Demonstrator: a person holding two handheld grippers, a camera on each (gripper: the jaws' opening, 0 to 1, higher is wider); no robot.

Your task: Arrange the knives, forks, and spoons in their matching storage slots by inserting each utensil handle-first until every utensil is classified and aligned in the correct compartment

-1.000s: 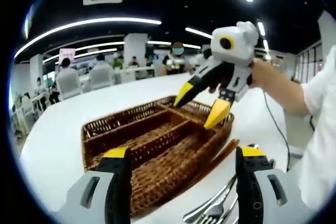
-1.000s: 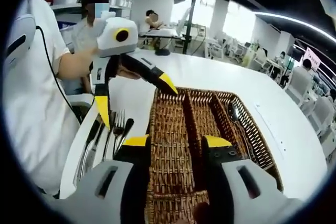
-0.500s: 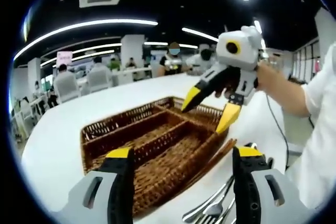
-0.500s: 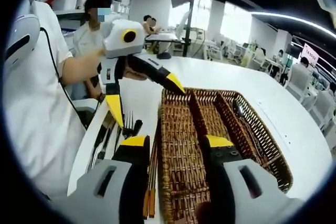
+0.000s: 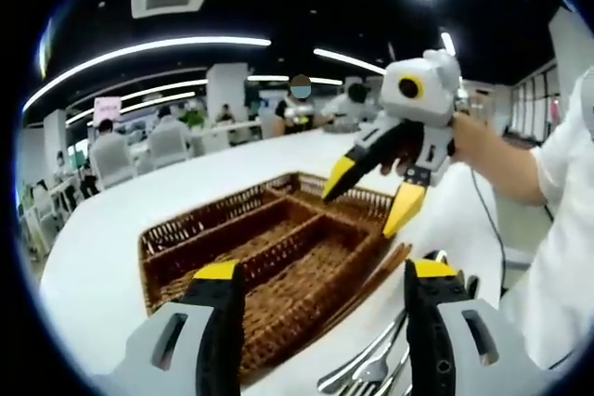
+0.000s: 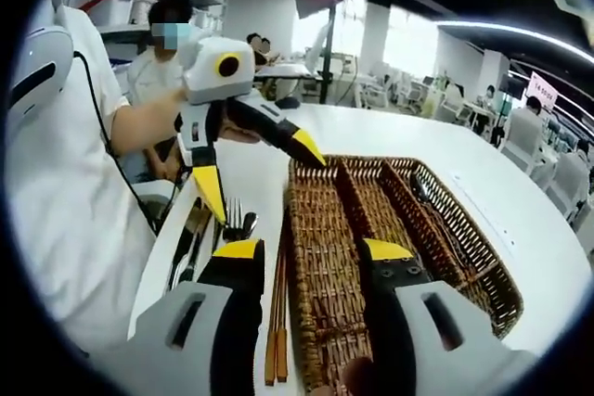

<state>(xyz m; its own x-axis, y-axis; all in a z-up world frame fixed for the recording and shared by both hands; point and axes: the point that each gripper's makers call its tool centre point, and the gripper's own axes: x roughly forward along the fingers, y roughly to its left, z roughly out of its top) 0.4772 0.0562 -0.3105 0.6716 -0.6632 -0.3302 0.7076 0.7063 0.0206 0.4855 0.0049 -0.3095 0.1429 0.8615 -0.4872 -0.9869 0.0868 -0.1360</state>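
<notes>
I hold my left gripper [image 5: 318, 289] low over the near end of the wicker tray [image 5: 269, 257], its yellow-tipped jaws spread wide with nothing between them. The tray sits on the white table [image 5: 111, 248], split lengthwise into three long slots. In the left gripper view the slots I can see into look bare. In the right gripper view a dark spoon [image 6: 419, 198] lies in the slot farthest from my body, near the tray's far end.

My right gripper [image 6: 309, 261] hovers above the tray as well, jaws parted and empty, one tip over the tray's edge and the other over the middle slot. From the left gripper view I see that same right gripper [image 5: 369, 199] hanging in the air above the far corner of the tray, jaws apart.

The loose cutlery [image 6: 209, 234] lies on the table just beside the tray, on the side toward me: forks and knives lined up roughly parallel to it. A pair of wooden chopsticks [image 6: 277, 322] lies along the tray's outer wall, touching or nearly touching it. In the left gripper view, the fork tines [image 5: 376, 368] show near my right jaw.

A pink sign [image 6: 542, 92] stands far off in the room; its writing is too small to read
</notes>
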